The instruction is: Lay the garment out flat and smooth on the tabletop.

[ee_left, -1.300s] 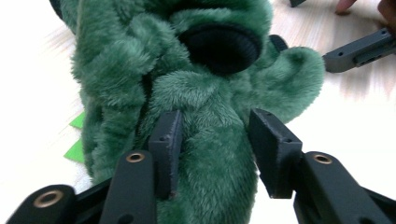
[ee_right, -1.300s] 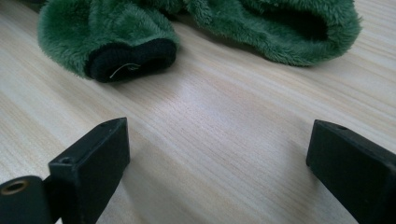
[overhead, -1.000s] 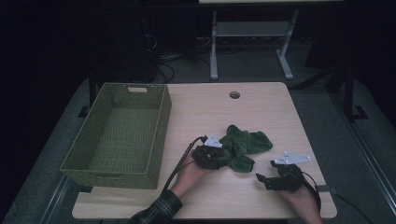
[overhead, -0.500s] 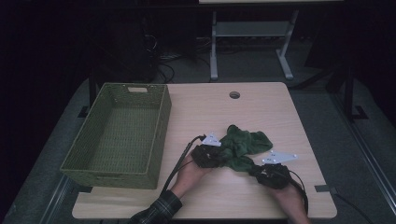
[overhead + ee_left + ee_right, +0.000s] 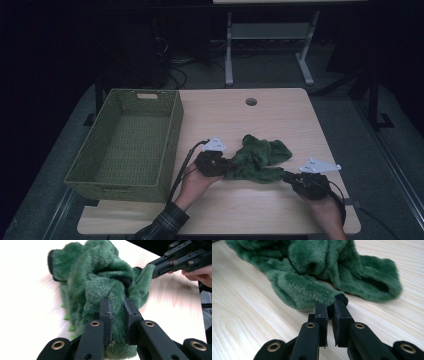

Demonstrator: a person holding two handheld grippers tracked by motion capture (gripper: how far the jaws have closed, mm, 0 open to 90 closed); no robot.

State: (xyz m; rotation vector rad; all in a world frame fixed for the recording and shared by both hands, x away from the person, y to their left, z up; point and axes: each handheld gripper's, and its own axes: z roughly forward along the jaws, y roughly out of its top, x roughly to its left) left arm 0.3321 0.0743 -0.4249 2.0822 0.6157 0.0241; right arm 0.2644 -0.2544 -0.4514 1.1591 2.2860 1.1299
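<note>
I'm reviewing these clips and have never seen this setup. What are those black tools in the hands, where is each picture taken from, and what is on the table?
No robot here: a person holds a hand-operated two-jaw gripper in each hand. The high view looks down from above the person's side of the table. There the left gripper and the right gripper sit at opposite ends of a green fuzzy garment. Beside it stands an empty green woven basket.

The other two pictures come from cameras riding on the grippers, looking along their black jaws. In the left gripper view the jaws have just closed and pinch a thick fold of the green fuzzy garment. In the right gripper view the jaws have just closed on a dark-trimmed edge of it.
</note>
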